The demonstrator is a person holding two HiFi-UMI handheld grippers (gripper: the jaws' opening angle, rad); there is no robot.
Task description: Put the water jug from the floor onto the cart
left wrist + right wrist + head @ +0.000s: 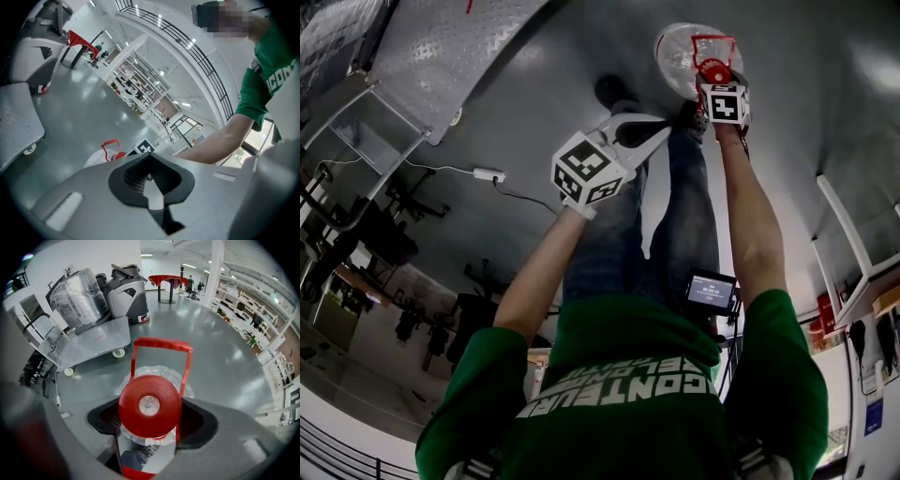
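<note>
Looking steeply down from the head view, a person in a green top holds a gripper in each hand above a grey floor point(534, 84). The water jug point(680, 52), clear with a red cap point(149, 406) and a raised red handle point(161, 344), stands on the floor just in front of the person's feet.

The right gripper point(712, 80) points down over the top of the jug. In the right gripper view its jaws stand wide apart with the red cap between them. A gap shows on each side of the cap, so the pads are not pressing on it.

The left gripper point(667, 127) hangs beside it, over the person's leg. Its jaws are closed, tips together, with nothing in them.

The cart point(93, 345), a low grey platform on small wheels, stands a short way off to the left. A second jug point(77, 296) sits at its far end.
</note>
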